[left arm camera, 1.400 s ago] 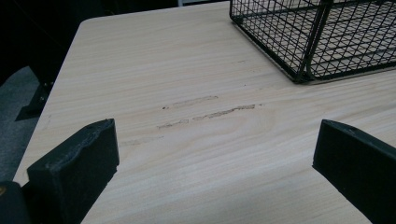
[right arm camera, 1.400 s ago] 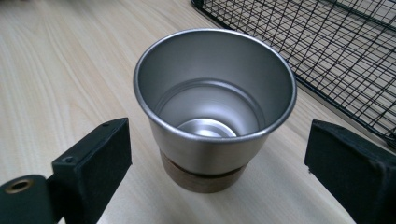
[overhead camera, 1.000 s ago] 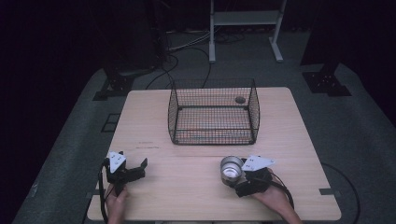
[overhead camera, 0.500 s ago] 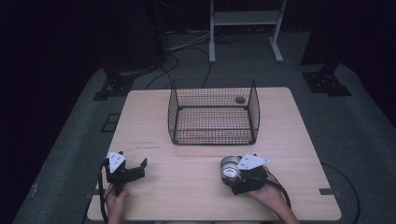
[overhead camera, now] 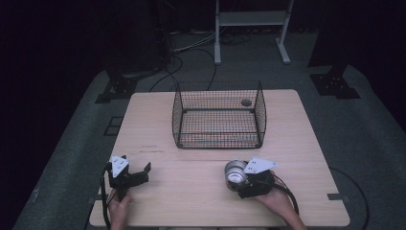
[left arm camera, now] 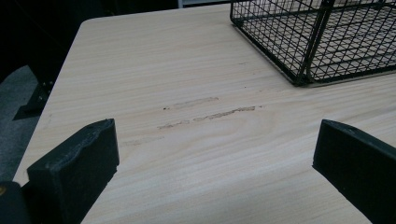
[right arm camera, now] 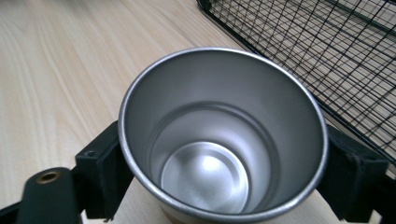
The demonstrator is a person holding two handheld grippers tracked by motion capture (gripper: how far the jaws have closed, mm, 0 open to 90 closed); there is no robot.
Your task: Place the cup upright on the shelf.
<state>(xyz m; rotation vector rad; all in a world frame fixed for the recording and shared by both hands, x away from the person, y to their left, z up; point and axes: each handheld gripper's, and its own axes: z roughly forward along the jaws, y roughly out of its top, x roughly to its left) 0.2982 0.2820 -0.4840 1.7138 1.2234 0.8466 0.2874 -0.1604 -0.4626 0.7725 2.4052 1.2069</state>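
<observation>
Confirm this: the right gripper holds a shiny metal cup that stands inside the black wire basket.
Not quite. The right gripper holds the shiny metal cup, but the cup is on the light wooden table, outside and in front of the black wire basket. The high view shows this.

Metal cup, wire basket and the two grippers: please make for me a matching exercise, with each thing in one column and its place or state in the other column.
Things:
1. metal cup
2. wire basket
3. left gripper
4. right gripper

States:
A. jaws wide apart, nothing between them
B. stands at the far middle of the table
C. empty, shiny inside
D. jaws on both sides of the cup

Pairs: 1-C, 2-B, 3-A, 4-D
</observation>
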